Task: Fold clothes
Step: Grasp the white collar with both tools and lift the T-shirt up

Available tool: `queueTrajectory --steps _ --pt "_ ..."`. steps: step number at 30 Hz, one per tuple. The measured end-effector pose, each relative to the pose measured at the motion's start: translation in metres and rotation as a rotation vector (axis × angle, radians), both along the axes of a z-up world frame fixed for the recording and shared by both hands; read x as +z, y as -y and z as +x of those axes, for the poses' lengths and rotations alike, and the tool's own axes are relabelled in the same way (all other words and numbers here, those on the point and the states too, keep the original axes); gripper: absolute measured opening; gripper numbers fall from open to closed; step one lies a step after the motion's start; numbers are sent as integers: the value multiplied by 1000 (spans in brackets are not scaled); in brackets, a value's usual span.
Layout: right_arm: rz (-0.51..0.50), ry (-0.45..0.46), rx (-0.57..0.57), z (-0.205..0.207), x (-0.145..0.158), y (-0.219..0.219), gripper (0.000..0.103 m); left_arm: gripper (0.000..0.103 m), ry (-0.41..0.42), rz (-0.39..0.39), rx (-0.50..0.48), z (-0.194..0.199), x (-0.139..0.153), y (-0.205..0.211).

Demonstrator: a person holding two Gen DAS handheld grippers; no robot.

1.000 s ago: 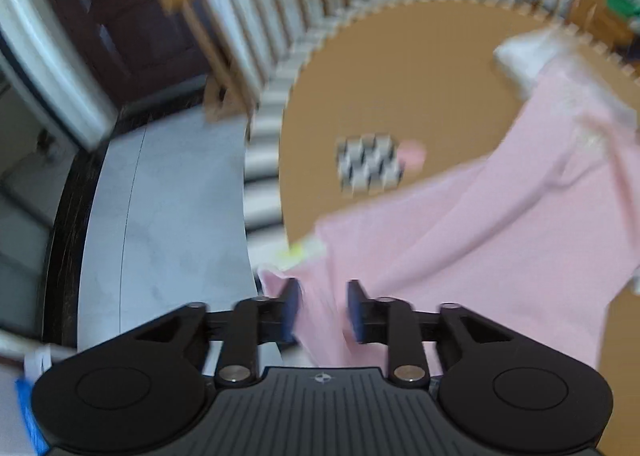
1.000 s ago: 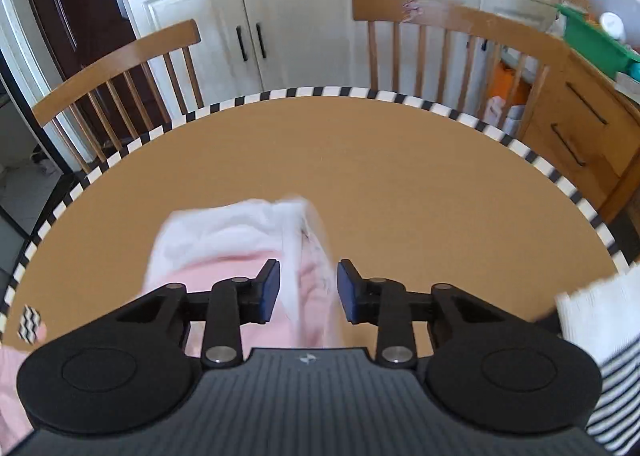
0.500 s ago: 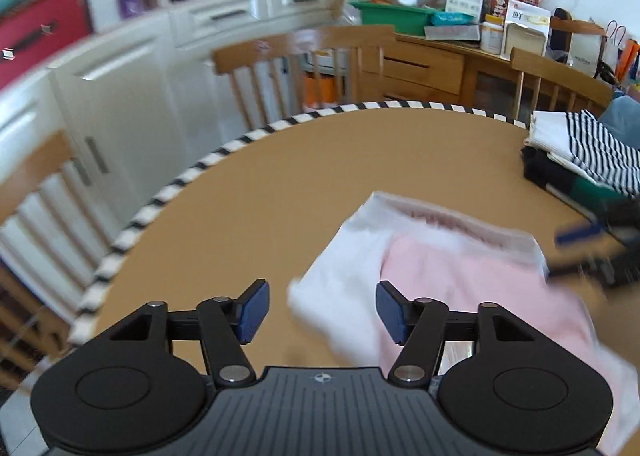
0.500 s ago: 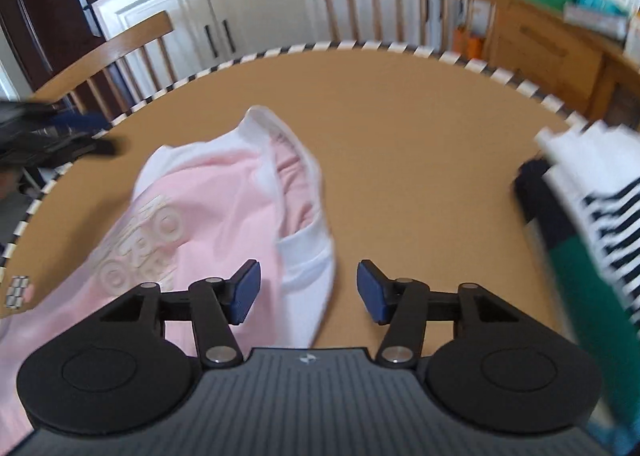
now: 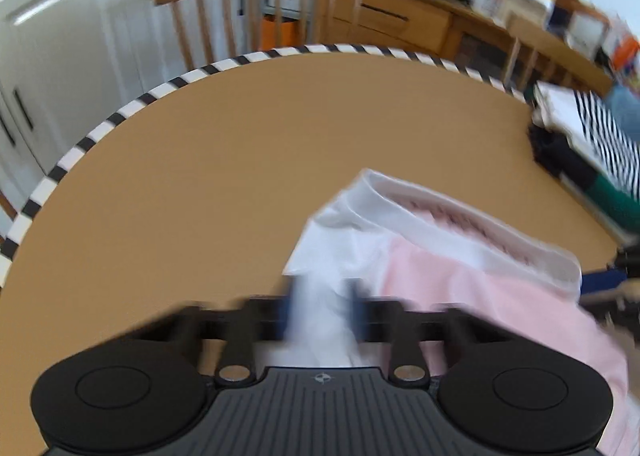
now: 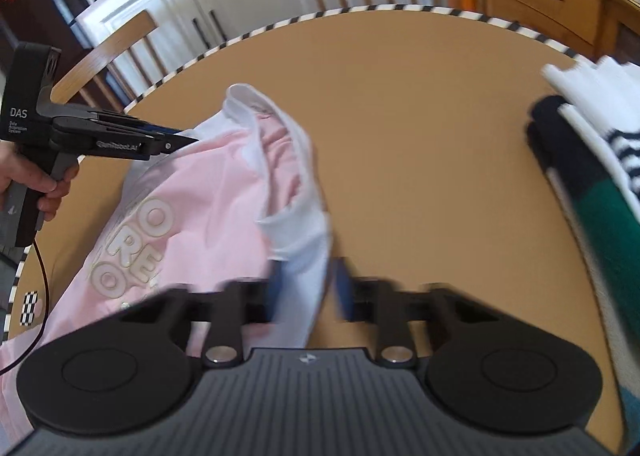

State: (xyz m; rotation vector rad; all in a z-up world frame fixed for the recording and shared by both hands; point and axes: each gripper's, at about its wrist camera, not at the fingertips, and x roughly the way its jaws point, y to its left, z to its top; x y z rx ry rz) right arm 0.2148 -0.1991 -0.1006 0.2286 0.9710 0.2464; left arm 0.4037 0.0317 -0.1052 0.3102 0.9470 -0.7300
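Beyond pink shirt (image 6: 208, 192), seemingly bare tabletop (image 6: 400, 104)

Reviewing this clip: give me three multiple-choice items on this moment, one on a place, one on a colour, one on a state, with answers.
1. Where does the stack of folded clothes lie from the right tool's view?
A. right edge of the table
B. on a chair
C. on the floor

2. What colour is the shirt?
A. all green
B. pink with white trim
C. yellow

3. What is between the left tool's fingers?
A. nothing
B. a cable
C. white shirt fabric

Answers: 1 A, stack sits at the right rim; 2 B, pink body, white collar; 3 C, white cloth pinched between fingers.
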Motion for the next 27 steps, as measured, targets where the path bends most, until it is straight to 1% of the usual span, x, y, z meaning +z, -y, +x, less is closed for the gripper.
queueTrajectory --steps 1,2,4,5,7,9,11,15,18,20,22,24,27 --pt "-1 -3 5 1 0 -2 1 3 -9 -8 10 -6 0 -5" --pt "7 14 3 -1 4 -1 1 3 -5 -14 27 -13 1 -12" --pt "16 57 -22 -8 18 6 1 3 29 -29 89 -32 18 -34" --pt "11 85 -38 -13 29 11 1 3 53 -43 122 -43 30 -47" --pt "45 141 -48 -23 56 27 1 3 112 -71 177 -67 59 -75" --pt "78 196 -50 -32 86 40 1 3 188 -86 192 -95 89 -99" --pt "100 253 -28 -40 120 48 1 3 275 -105 201 -129 126 -116" --pt "80 405 80 -63 197 47 1 3 511 -150 225 -211 214 -134" --pt "93 515 153 -88 256 49 1 3 637 -198 258 -268 277 -139" --pt "104 590 200 -108 296 53 1 3 718 -227 259 -310 315 -140" --pt "136 662 233 -130 335 62 1 3 807 -258 258 -352 352 -139" --pt "167 739 263 -152 373 71 1 3 877 -297 260 -389 385 -138" --pt "178 851 300 -178 423 81 1 3 976 -346 252 -436 437 -112"
